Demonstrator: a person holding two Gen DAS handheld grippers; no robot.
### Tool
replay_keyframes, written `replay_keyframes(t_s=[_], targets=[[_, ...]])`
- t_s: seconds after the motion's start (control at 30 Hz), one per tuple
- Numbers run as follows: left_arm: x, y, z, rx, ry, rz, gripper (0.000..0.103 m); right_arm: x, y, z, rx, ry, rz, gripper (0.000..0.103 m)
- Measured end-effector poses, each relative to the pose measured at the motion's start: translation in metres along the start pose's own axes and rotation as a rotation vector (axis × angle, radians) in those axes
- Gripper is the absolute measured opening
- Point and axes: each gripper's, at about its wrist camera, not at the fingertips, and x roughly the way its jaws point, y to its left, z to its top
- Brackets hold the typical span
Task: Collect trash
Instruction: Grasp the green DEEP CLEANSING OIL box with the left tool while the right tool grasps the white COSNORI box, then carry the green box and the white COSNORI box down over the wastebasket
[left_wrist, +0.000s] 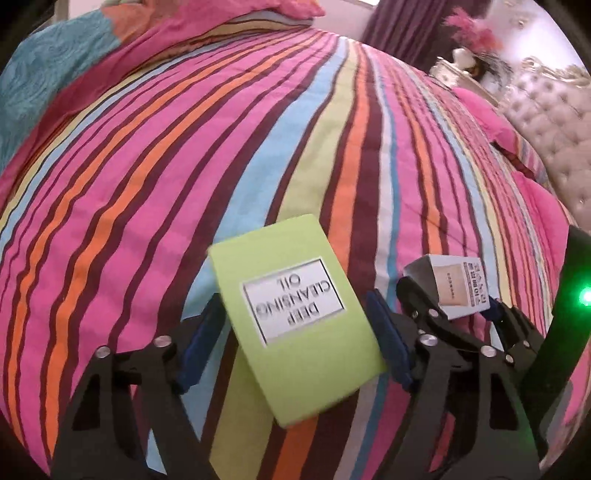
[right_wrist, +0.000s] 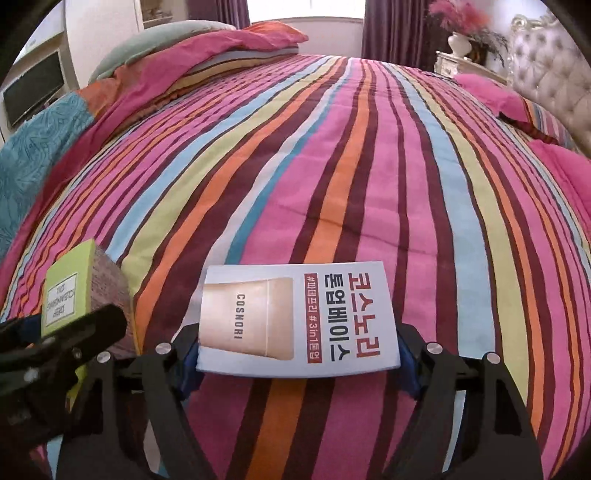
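A lime-green carton (left_wrist: 295, 317) labelled "Deep Cleansing Oil" lies skewed on the striped bedspread (left_wrist: 258, 147). My left gripper (left_wrist: 295, 297) has closed on its long sides, both blue pads against the edges. To its right, a white Cosnori carton (right_wrist: 299, 317) with red and black Korean print sits squarely between the pads of my right gripper (right_wrist: 297, 339), which press on its two ends. The white carton (left_wrist: 458, 288) and the right gripper (left_wrist: 450, 295) also show in the left wrist view. The green carton (right_wrist: 66, 288) appears at the right wrist view's left edge.
The bed fills both views. Folded pink and teal bedding (right_wrist: 166, 62) is piled at the far left. Pink pillows (right_wrist: 491, 96) and a tufted headboard (right_wrist: 554, 77) stand at the right, with a vase of feathers (right_wrist: 461, 37) on a nightstand. A dark screen (right_wrist: 33, 88) is on the left wall.
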Motion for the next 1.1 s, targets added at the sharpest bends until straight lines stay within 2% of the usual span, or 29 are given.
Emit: replay_keyframes(t_s=[0.07, 0.27, 0.37, 0.47, 0.63, 0.93, 1.1], targets=[[-0.006, -0.001, -0.004, 0.049, -0.02, -0.014, 0.067, -0.009, -0.003, -0.008, 0.028, -0.001, 0.008, 0.076], [-0.027, -0.004, -0.021, 0.162, -0.036, -0.033, 0.064, -0.039, -0.006, -0.036, 0.112, 0.011, 0.048, 0.076], [-0.041, 0.002, -0.029, 0.175, -0.024, -0.052, 0.062, -0.056, -0.002, -0.049, 0.13, 0.011, 0.056, 0.076], [-0.052, 0.013, -0.041, 0.145, 0.006, -0.094, 0.062, -0.074, 0.004, -0.063, 0.148, 0.01, 0.064, 0.076], [-0.078, 0.02, -0.066, 0.158, 0.011, -0.138, 0.062, -0.106, 0.01, -0.085, 0.19, 0.0, 0.095, 0.076], [-0.146, 0.026, -0.122, 0.285, -0.025, -0.17, 0.062, -0.163, 0.016, -0.134, 0.268, -0.033, 0.147, 0.076], [-0.18, 0.037, -0.156, 0.331, -0.046, -0.18, 0.062, -0.189, 0.022, -0.161, 0.262, -0.032, 0.14, 0.076]])
